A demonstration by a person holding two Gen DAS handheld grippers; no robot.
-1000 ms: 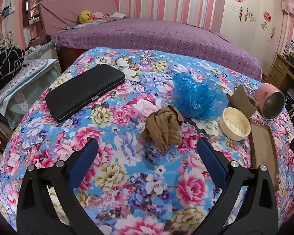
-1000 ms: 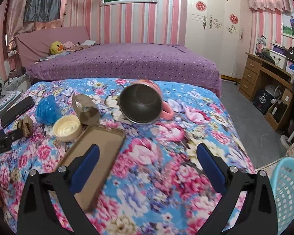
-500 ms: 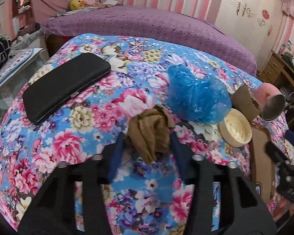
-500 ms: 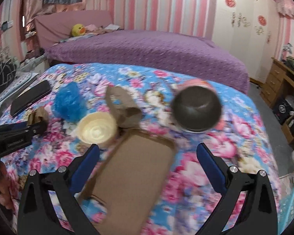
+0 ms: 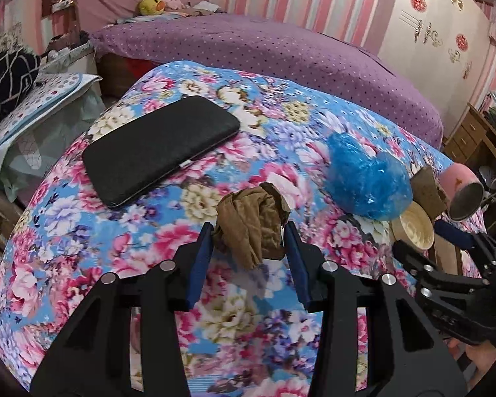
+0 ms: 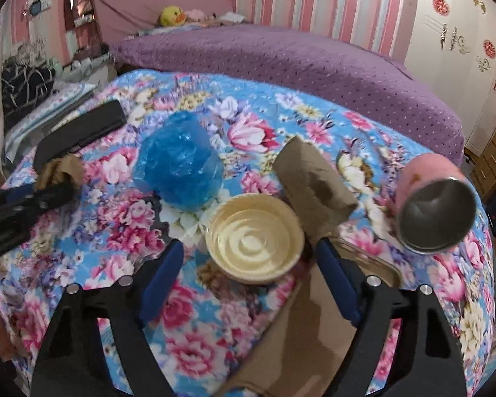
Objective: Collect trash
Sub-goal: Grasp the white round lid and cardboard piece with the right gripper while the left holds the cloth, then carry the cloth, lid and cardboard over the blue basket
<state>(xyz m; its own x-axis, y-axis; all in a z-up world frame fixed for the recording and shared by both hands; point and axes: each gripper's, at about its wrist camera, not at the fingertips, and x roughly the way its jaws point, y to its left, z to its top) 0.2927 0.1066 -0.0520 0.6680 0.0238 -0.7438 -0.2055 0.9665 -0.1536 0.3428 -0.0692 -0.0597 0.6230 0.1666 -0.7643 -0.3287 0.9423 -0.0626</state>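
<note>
On a floral bedspread (image 5: 122, 251), the left gripper (image 5: 248, 248) pinched crumpled brown paper (image 5: 251, 225) at frame centre; only the right wrist view showed the right gripper (image 6: 249, 261), jaws closing but still spread, flanking a cream bowl (image 6: 254, 244).

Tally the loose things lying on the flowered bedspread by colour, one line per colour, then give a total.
Brown: 3, crumpled paper wad, torn cardboard piece, flat tray
Blue: 1, plastic bag
Cream: 1, round lid
Pink: 1, tipped cup
Black: 1, flat case
Total: 7
</note>
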